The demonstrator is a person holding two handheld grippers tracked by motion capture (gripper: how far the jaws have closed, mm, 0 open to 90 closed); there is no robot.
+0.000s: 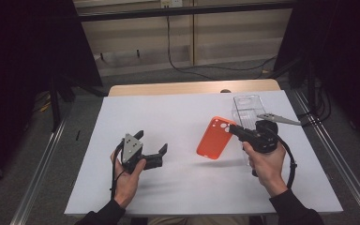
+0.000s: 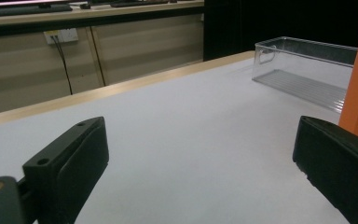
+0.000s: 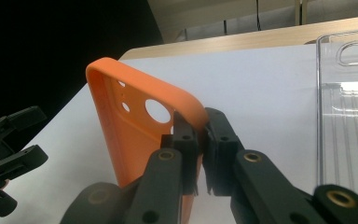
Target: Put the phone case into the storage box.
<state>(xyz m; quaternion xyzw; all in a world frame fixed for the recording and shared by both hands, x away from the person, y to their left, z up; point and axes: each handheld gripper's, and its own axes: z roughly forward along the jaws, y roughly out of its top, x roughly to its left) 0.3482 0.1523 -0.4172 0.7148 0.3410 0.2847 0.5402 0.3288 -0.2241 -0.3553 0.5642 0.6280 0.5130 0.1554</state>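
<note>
Behind orange case (image 3: pixel 135 126) — clear bin (image 3: pixel 349 116)

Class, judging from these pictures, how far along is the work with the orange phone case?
Done: the right gripper has clamped the orange phone case by its edge and holds it above the white table. In hand: the case hangs beside the clear bin. Left: probably setting it in the bin; the left gripper waits open.

An orange phone case (image 1: pixel 214 137), a clear ribbed bin (image 1: pixel 246 108), a white table (image 1: pixel 178 187), black grippers.
</note>
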